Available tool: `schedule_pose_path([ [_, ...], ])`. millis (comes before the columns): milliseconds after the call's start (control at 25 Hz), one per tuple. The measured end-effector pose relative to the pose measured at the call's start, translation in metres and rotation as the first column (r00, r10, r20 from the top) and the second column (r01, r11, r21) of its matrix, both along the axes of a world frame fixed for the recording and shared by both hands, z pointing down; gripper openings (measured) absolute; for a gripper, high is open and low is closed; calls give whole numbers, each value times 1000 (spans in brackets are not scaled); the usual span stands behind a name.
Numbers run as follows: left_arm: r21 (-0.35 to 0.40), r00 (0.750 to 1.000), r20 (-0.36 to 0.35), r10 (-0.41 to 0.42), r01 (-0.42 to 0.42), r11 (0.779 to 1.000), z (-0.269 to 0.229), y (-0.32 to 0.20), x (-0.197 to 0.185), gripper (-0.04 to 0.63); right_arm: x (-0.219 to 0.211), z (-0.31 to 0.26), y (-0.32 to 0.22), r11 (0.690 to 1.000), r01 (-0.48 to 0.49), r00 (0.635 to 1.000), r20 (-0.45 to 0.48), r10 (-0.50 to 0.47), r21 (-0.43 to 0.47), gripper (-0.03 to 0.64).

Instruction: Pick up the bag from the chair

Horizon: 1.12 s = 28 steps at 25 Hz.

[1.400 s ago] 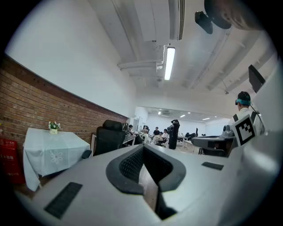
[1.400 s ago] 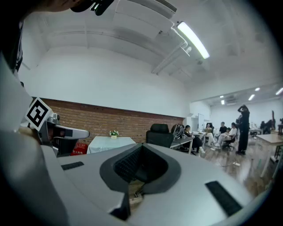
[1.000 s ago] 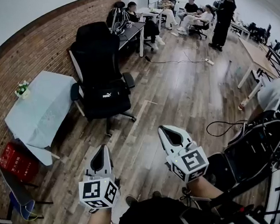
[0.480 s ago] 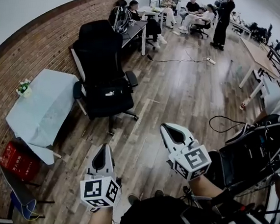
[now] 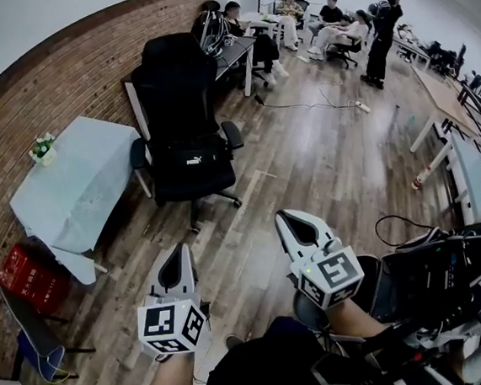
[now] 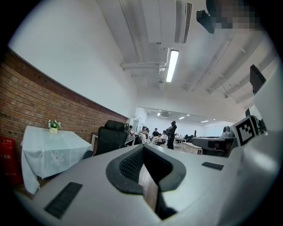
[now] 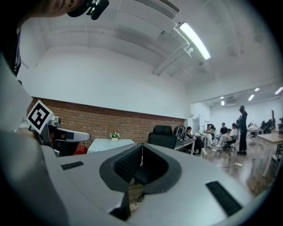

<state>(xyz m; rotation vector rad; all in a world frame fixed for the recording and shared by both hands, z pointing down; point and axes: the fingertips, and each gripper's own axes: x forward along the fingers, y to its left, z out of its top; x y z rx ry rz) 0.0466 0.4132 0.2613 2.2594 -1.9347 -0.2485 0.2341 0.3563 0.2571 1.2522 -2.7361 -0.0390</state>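
My left gripper and right gripper are closed and empty, well short of the chair. The bag sits on its seat.

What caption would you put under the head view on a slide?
Left gripper and right gripper, both shut, face a black bag on the chair.
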Motion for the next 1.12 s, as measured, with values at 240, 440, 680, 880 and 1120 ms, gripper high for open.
schedule_pose_path([
  [240,-4,1000,-12,3,-3,1000,6,-5,-19,9,-17,3,-4,1000,-3,1000,-9,3,-7,18],
  [440,-2,1000,-10,-12,12,1000,7,-25,-33,9,-35,2,-26,1000,29,1000,1,-29,-1,18],
  [680,-2,999,8,-45,46,999,11,-59,-53,9,-60,8,-70,998,63,998,10,-63,19,18],
  [880,-1,998,21,-58,58,998,8,-110,-68,11,-74,11,-123,996,87,996,15,-87,27,18],
  [1120,-32,998,30,-53,54,998,10,-178,-71,11,-77,9,-189,997,76,997,16,-77,18,18],
])
